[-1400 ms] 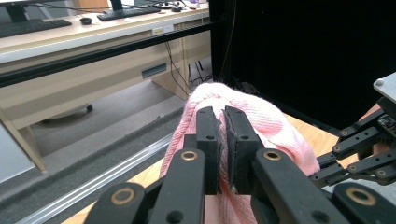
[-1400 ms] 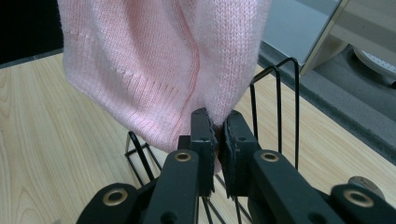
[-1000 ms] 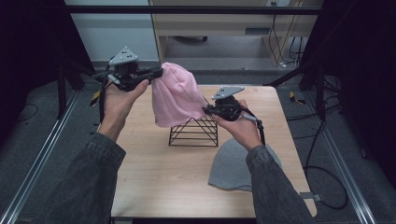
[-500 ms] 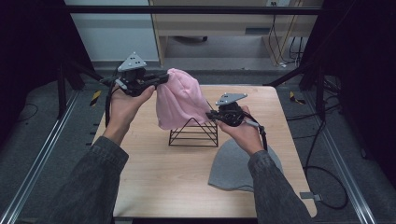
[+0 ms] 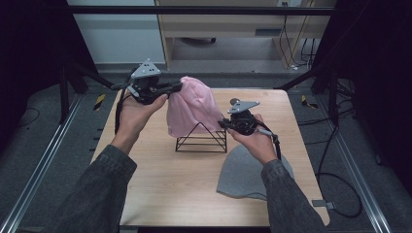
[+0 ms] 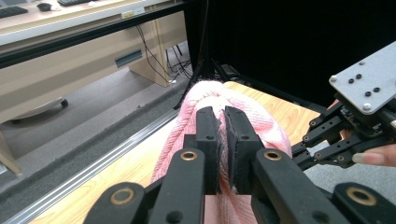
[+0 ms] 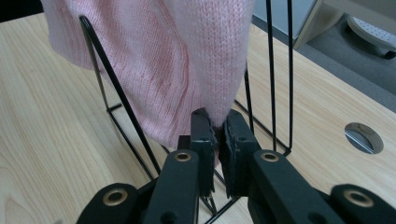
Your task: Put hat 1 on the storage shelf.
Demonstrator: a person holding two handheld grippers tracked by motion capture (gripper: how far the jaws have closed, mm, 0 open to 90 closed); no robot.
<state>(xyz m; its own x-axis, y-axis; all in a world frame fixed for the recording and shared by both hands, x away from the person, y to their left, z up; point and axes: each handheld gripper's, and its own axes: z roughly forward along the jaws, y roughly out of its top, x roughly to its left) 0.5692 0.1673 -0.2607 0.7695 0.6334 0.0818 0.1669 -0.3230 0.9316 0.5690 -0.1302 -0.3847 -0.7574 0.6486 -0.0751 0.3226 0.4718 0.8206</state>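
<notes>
A pink knit beanie (image 5: 192,107) hangs over a black wire triangular stand (image 5: 201,138) in the middle of the wooden table (image 5: 160,179). My left gripper (image 5: 177,88) is shut on the beanie's upper left side, and its jaws pinch pink knit (image 6: 254,116) in the left gripper view. My right gripper (image 5: 224,124) is shut on the beanie's lower right hem; in the right gripper view the pink fabric (image 7: 187,65) drops between the jaws in front of the stand's wires (image 7: 107,74). A grey beanie (image 5: 243,172) lies flat near the table's front right.
A round cable hole (image 7: 364,136) sits in the tabletop near the far right edge. Metal rails (image 5: 41,160) run along both sides of the table. A desk and cables (image 5: 296,29) stand beyond the far edge.
Both hands have shifted right with the pink beanie. The left gripper has moved down and right over the stand, and the right gripper has dropped slightly along the stand's right side.
</notes>
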